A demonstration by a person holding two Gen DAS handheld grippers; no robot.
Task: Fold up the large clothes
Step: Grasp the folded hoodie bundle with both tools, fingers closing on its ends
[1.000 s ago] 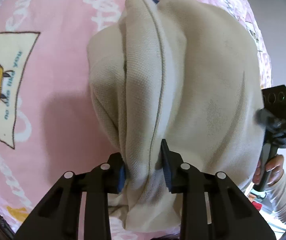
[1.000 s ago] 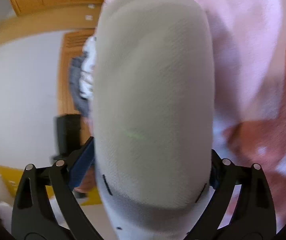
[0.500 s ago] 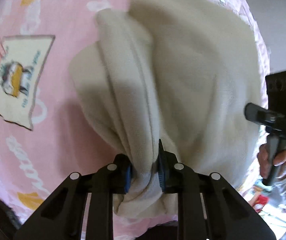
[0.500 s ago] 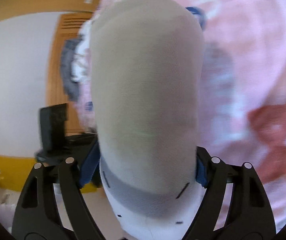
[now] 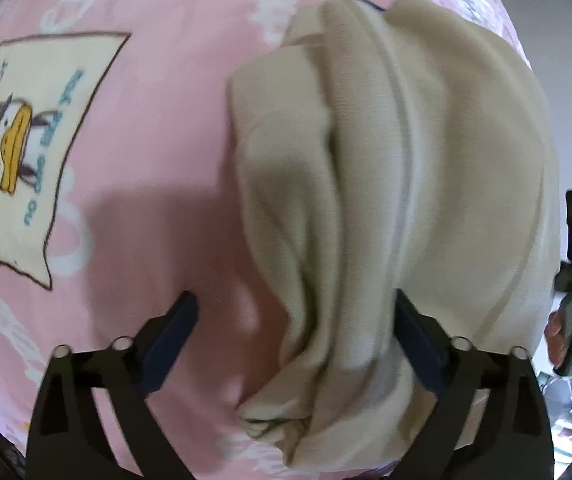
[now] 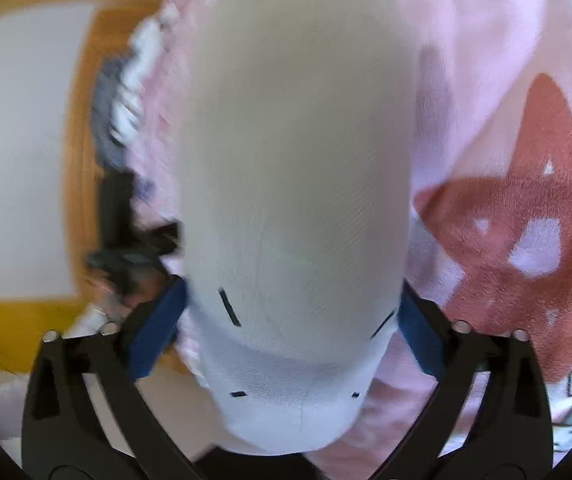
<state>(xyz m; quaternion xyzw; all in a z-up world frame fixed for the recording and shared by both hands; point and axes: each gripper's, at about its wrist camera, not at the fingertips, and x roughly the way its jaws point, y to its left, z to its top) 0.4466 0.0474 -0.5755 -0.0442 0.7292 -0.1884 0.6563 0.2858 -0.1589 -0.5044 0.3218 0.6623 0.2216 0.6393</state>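
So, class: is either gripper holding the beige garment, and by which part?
Left gripper opening, garment bunched end loose between jaws: unheld. Right gripper opening around a fold; hold unclear.

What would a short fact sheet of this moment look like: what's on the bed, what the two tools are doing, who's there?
surface: pink printed bedspread with a duck picture
garment: beige cloth, bunched, lying on the bedspread
left gripper: fingers opening, cloth between them, left pad clear of it
right gripper: fingers opening wide around a pale fabric bulge
person: hand holding the other tool at the left view's right edge
focus: both views blurred
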